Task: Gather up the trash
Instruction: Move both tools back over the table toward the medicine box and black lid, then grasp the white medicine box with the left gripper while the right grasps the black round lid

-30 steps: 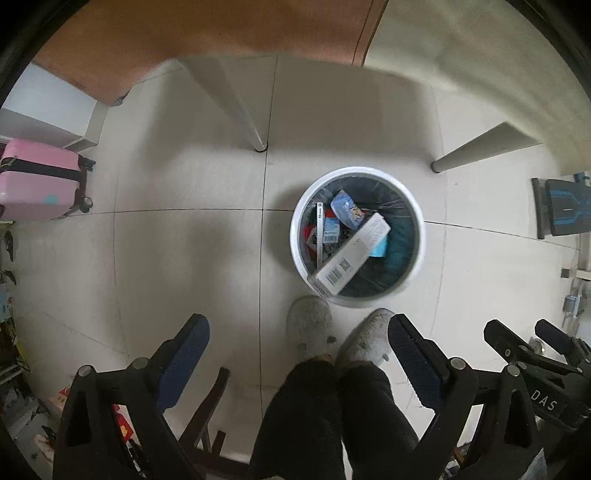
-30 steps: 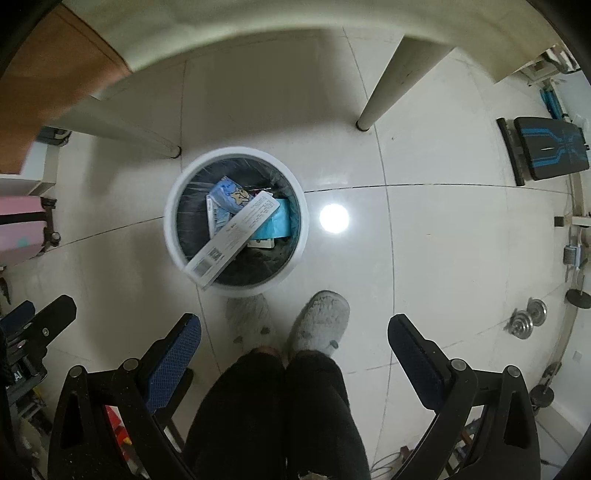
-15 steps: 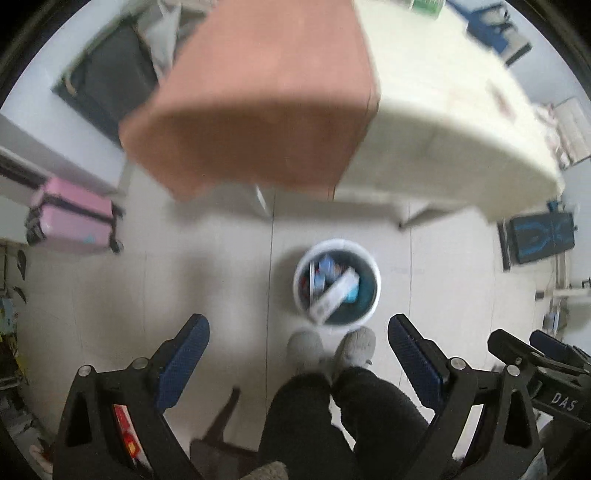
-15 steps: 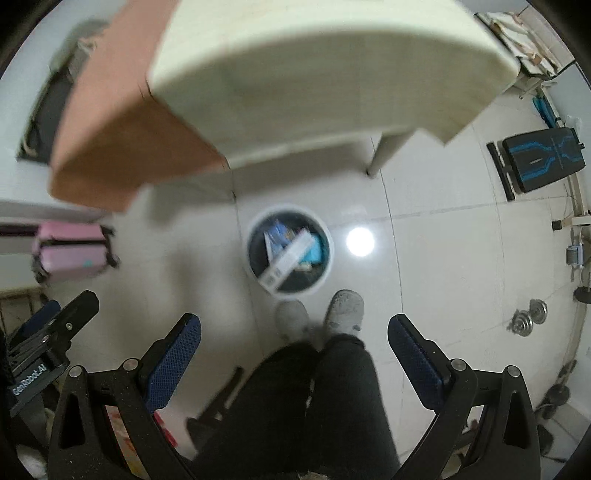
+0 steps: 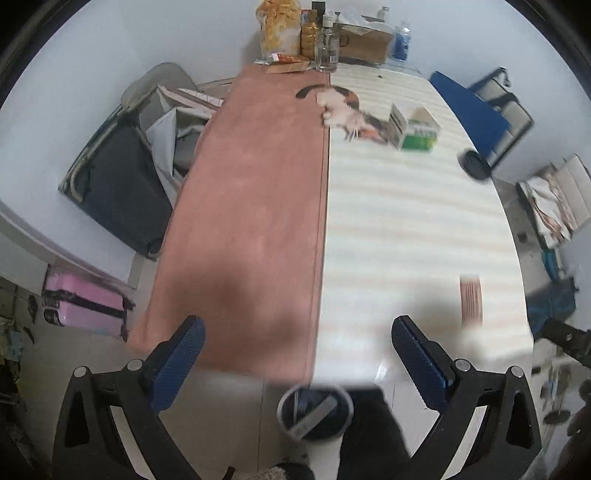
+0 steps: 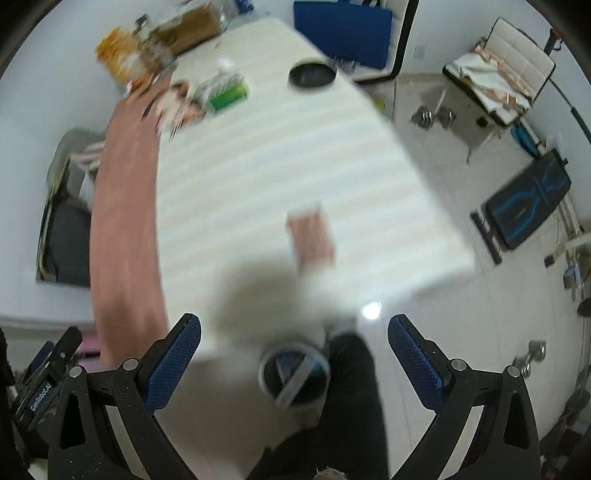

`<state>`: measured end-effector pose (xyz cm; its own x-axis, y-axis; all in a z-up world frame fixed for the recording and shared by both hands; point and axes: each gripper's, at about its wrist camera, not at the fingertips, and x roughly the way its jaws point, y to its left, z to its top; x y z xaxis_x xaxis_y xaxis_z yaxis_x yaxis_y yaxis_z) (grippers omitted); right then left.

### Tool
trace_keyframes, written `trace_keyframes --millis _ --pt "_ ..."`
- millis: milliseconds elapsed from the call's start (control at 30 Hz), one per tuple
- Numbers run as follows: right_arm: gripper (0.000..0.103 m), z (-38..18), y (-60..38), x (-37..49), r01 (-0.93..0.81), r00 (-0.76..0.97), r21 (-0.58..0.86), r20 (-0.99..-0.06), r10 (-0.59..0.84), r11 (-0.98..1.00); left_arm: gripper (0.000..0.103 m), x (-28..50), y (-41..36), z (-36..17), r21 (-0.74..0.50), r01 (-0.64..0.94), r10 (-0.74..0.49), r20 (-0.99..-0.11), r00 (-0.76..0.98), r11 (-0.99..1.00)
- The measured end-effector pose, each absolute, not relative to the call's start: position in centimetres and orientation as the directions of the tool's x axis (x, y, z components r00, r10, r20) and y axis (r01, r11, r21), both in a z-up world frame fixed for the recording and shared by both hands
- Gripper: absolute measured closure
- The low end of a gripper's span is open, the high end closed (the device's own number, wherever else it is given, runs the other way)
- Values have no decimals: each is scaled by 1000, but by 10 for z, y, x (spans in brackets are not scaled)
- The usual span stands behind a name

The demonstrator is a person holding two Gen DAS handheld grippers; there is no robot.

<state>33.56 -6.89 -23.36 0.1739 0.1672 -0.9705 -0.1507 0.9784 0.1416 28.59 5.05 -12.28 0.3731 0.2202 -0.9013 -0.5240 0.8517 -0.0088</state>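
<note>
A white trash bin [image 5: 314,411] with a dark liner stands on the floor below the table edge, holding a long white box and other packaging; it also shows in the right wrist view [image 6: 294,373]. A pink-striped flat packet [image 5: 471,301] lies on the cream table near its front right; it is blurred in the right wrist view [image 6: 312,236]. A green and white box [image 5: 419,131] sits further back. My left gripper [image 5: 295,354] is open and empty above the table's front edge. My right gripper [image 6: 293,350] is open and empty.
The table [image 5: 406,221] has a brown cloth [image 5: 251,206] on its left half. Jars, bottles and a cardboard box [image 5: 364,35] stand at the far end. A black round lid [image 5: 474,164] lies at the right edge. A blue chair [image 5: 469,118] stands beyond. The person's legs [image 5: 373,435] are beside the bin.
Both grippers have risen from just above the bin to above the table top. The view now takes in the table surface, and the bin has shrunk to the bottom of the frame.
</note>
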Motion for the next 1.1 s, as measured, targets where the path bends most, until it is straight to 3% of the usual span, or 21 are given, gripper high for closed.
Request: trace_keyframes --millis 300,533,700,867,967,1100 --pt "1 -288 -69 590 -79 117 125 -984 134 989 0 537 58 -115 -111 -547 64 -954 292 830" --pt "1 -328 -70 701 -41 74 125 -989 128 991 0 678 60 -154 -141 -525 -39 -979 200 840" --pt "1 -347 -63 746 -31 44 150 -988 151 988 0 728 67 -200 -78 -535 -39 -996 84 841" --pt "1 -365 -42 767 -56 12 184 -983 184 981 1 731 76 -227 -32 -545 -22 -999 25 838" --pt "1 -375 -22 769 -100 -5 163 -987 163 982 18 722 80 -232 -28 -551 -6 -999 43 834" --pt "1 -393 0 769 -148 -27 122 -993 119 981 18 704 82 -228 -16 -548 25 -997 67 836"
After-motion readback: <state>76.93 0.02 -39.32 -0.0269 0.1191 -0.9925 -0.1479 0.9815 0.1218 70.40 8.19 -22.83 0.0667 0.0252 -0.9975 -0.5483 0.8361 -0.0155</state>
